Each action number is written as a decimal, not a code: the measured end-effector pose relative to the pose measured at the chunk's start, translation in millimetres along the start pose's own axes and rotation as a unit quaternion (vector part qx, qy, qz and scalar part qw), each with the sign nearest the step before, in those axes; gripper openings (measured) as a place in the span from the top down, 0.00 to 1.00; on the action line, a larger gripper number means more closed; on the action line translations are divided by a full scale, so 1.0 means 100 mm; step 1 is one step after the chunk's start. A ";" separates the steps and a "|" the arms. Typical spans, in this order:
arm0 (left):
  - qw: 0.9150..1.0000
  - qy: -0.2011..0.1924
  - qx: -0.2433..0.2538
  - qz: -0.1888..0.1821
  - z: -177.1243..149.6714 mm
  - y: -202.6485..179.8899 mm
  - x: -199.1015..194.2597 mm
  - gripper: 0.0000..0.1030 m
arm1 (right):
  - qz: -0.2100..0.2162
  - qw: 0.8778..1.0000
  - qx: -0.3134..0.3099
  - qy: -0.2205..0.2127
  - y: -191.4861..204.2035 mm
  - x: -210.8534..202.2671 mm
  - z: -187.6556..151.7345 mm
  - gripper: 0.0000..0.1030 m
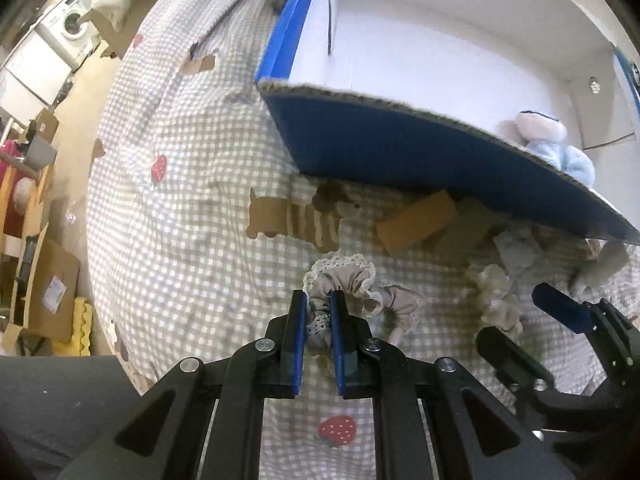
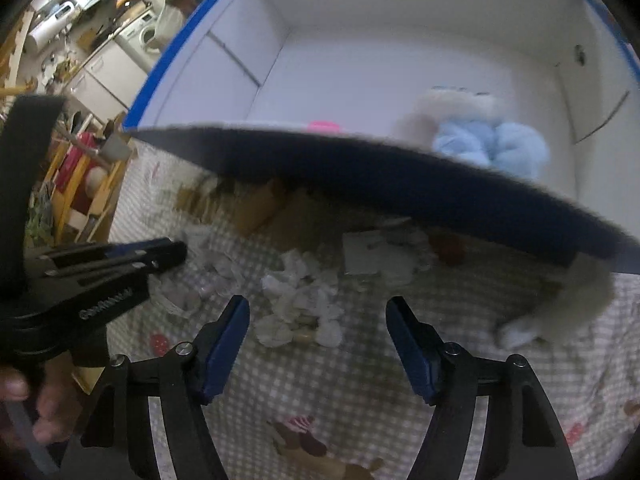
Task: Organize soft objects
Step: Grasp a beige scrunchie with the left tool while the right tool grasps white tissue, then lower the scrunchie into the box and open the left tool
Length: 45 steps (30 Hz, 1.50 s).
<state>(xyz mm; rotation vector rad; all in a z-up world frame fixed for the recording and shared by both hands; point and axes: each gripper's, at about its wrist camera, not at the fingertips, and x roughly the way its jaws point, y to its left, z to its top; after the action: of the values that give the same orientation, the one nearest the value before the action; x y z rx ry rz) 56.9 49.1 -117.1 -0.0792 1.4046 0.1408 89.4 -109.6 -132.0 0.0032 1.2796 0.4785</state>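
Left tool: clamped on a beige lace-trimmed scrunchie, held just above the checked bedspread.
Right tool: spread apart over a white scrunchie.
Box: blue-sided, white-lined; a light-blue plush toy is seen inside.

Bed with gingham cover, strawberry and bear prints. Lying on it: blue cardboard box ahead of both jaws, white inside; beige lace-trimmed scrunchie at the left jaws' tips; white lace scrunchie just ahead of and between the right jaws; grey fluffy piece ahead-right of the right jaws, partly under the box flap.
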 end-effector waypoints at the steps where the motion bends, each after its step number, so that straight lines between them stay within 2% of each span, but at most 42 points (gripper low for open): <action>1: 1.000 0.004 0.000 -0.001 -0.01 -0.01 0.02 0.89 | 0.002 1.000 0.000 0.002 0.01 0.03 0.00 0.26; 2: 1.000 0.006 0.001 0.002 0.02 -0.03 0.04 0.89 | 0.004 1.000 0.001 0.003 0.02 0.06 0.00 0.27; 3: 1.000 0.007 0.004 0.007 0.01 -0.04 0.04 0.89 | 0.003 1.000 0.001 0.003 0.02 0.07 0.00 0.38; 5: 1.000 0.003 0.005 0.015 0.02 -0.09 0.06 0.89 | 0.000 1.000 -0.006 0.005 0.04 0.11 0.02 0.52; 7: 1.000 0.000 0.013 0.020 0.04 -0.16 0.09 0.89 | 0.003 1.000 -0.007 0.009 0.06 0.17 0.01 0.54; 9: 1.000 -0.001 0.020 0.023 0.06 -0.18 0.12 0.89 | 0.002 1.000 -0.009 0.011 0.06 0.19 0.01 0.65; 10: 0.999 -0.001 0.021 0.025 0.03 -0.33 0.12 0.89 | 0.000 1.000 -0.014 0.013 0.08 0.19 0.01 0.66; 12: 0.999 0.001 0.017 0.027 0.07 -0.34 0.11 0.89 | -0.003 1.000 -0.023 0.009 0.09 0.16 0.00 0.75; 17: 0.999 -0.004 0.018 0.027 0.08 -0.42 0.09 0.89 | 0.009 1.000 -0.020 -0.011 0.09 0.03 -0.02 0.76; 25: 0.999 -0.003 0.014 0.034 0.07 -0.29 0.10 0.89 | 0.024 0.999 0.001 -0.028 -0.06 -0.21 -0.09 0.76; 34: 0.997 -0.042 0.006 0.058 0.05 -0.24 -0.14 0.89 | 0.017 0.998 0.023 -0.054 -0.11 -0.40 -0.13 0.76; 39: 0.997 -0.066 0.008 0.027 -0.05 -0.17 -0.39 0.89 | 0.031 0.996 0.037 -0.071 -0.17 -0.59 -0.14 0.76; 45: 0.993 -0.121 0.016 0.000 -0.11 -0.16 -0.89 0.89 | 0.043 0.993 0.033 -0.101 -0.20 -0.97 -0.17 0.76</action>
<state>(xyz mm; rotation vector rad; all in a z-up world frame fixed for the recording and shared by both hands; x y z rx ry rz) 34.0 27.1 -31.5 -0.0333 1.1644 0.1232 61.0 -165.0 -53.8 0.1590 1.0991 0.4956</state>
